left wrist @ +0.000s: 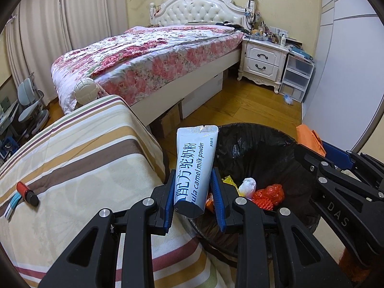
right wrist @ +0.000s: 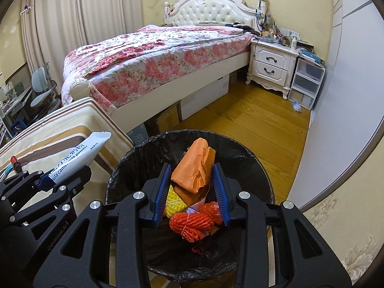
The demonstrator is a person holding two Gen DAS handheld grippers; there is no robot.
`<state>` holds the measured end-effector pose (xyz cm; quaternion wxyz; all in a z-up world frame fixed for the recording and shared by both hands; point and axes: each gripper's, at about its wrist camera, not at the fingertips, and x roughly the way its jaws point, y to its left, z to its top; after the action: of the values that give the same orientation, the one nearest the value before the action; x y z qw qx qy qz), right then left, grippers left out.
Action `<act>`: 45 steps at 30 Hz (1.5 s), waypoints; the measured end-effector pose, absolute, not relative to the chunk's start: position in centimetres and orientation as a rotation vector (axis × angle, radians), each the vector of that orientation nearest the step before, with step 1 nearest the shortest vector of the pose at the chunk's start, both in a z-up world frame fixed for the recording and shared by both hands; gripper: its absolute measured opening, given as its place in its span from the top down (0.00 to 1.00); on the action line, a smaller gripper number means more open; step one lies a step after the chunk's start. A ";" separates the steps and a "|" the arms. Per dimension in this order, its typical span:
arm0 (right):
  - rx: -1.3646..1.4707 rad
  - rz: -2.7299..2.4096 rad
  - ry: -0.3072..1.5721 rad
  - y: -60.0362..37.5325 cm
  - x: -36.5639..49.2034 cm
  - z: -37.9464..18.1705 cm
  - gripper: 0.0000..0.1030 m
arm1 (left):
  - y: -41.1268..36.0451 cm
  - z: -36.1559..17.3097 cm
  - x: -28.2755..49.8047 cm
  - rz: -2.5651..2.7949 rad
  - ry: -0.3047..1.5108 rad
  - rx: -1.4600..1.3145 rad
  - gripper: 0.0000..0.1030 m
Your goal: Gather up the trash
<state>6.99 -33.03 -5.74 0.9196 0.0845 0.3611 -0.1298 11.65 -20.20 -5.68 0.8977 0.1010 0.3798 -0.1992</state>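
My left gripper (left wrist: pixel 193 180) is shut on a white camel milk powder sachet (left wrist: pixel 195 165), held upright at the left rim of the black-lined trash bin (left wrist: pixel 259 144). The sachet also shows in the right wrist view (right wrist: pixel 79 153). My right gripper (right wrist: pixel 192 175) is shut on a crumpled orange paper packet (right wrist: pixel 195 168), held over the open bin (right wrist: pixel 134 158). Inside the bin lie a red rope bundle (right wrist: pixel 189 223), a yellow rope bundle (right wrist: pixel 175 201) and a white wad (left wrist: pixel 248 186). The right gripper also shows in the left wrist view (left wrist: pixel 336 158).
A striped cushion surface (left wrist: pixel 79 158) lies left of the bin, with a red and black lighter-like item (left wrist: pixel 27 193) on it. A floral bed (left wrist: pixel 148 57), a white nightstand (left wrist: pixel 262 60) and plastic drawers (left wrist: pixel 297 76) stand behind. A wooden floor (right wrist: pixel 259 129) surrounds the bin.
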 end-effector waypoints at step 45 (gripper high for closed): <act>0.122 0.002 0.783 -18.8 6.8 -5.7 0.48 | -2.3 -5.6 9.4 -0.099 0.809 0.137 0.29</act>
<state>6.83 -18.79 -5.74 0.9224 0.0594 0.3815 0.0011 9.44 -2.27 -5.60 0.9158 0.0664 0.3933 -0.0481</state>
